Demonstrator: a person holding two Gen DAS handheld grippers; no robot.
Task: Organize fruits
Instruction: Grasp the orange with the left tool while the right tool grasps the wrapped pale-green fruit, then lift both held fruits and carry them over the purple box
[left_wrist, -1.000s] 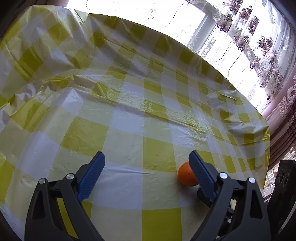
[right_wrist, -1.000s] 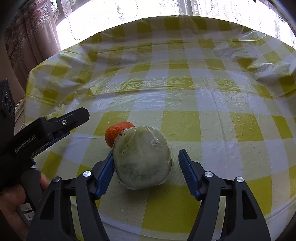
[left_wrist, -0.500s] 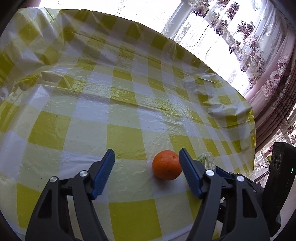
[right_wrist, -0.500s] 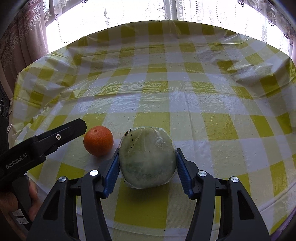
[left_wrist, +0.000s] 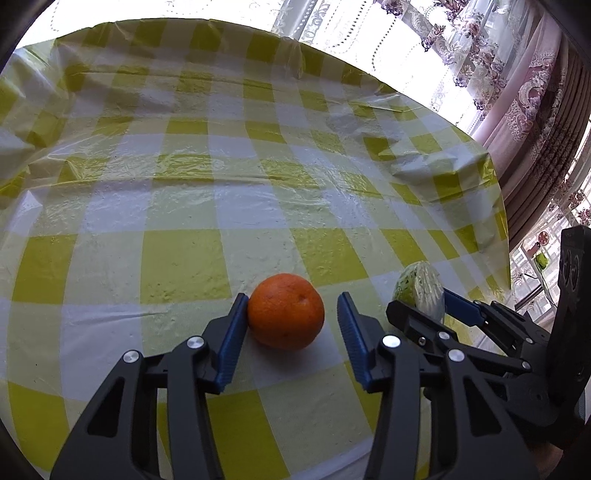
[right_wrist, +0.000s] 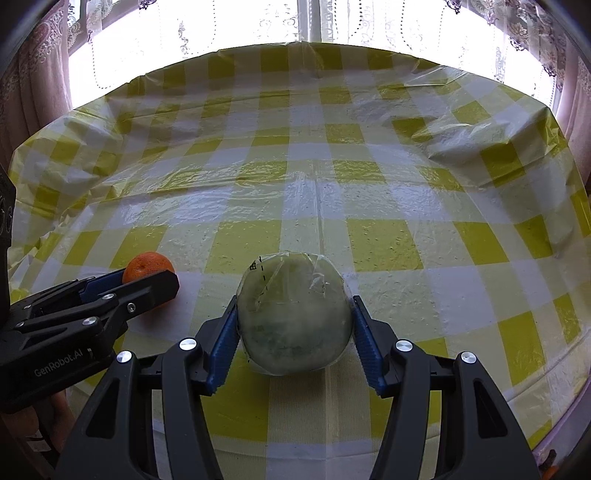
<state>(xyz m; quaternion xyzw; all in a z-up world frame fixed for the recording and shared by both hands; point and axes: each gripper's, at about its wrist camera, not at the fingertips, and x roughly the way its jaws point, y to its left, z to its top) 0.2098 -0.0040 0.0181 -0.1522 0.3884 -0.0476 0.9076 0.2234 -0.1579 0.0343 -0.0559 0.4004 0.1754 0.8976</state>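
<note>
An orange (left_wrist: 285, 311) sits on the yellow checked tablecloth (left_wrist: 221, 206) between the fingers of my left gripper (left_wrist: 291, 306). The left pad touches it; a gap stays on the right side, so the gripper is open around it. My right gripper (right_wrist: 293, 314) is shut on a plastic-wrapped green melon (right_wrist: 293, 314) resting on the cloth. The melon also shows in the left wrist view (left_wrist: 419, 290), to the right of the orange. The orange shows in the right wrist view (right_wrist: 147, 266), partly hidden by the left gripper.
The round table's front edge (right_wrist: 332, 458) lies just under the grippers. Curtains and a bright window (left_wrist: 535, 92) stand behind the table. The cloth is wrinkled at the far right (right_wrist: 461, 136).
My left gripper has moved to the right around the orange and its jaws have narrowed. My right gripper has closed onto the melon.
</note>
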